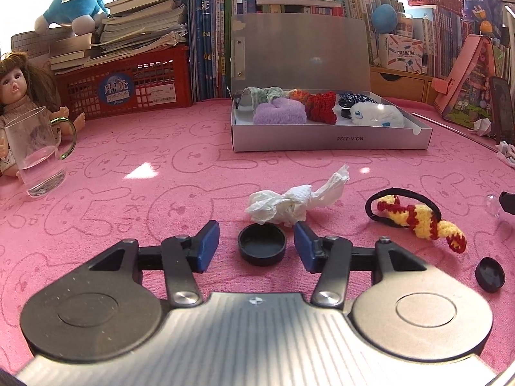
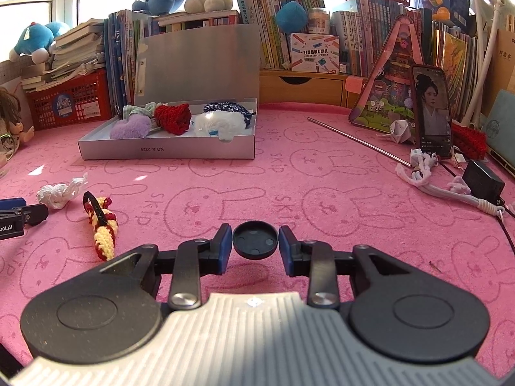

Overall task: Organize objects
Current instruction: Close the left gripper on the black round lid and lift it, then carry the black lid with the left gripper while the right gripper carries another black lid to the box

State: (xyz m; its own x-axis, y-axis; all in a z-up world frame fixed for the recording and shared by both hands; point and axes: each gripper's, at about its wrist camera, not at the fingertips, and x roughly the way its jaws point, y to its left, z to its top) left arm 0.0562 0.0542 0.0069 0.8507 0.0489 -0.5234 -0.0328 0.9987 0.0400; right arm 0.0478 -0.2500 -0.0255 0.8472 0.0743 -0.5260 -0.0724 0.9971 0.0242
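Observation:
In the left wrist view my left gripper stands open around a black round cap that lies on the pink cloth, with a gap at each pad. A crumpled white tissue lies just beyond it. To the right are a yellow-and-red crochet hair tie and another black cap. In the right wrist view my right gripper is shut on a black cap, both blue pads against its rim. The grey box of fluffy hair ties stands open at the back.
A glass mug, a doll and a red basket stand at the left. At the right are a propped phone, a thin metal rod and a charger with cables. Books line the back.

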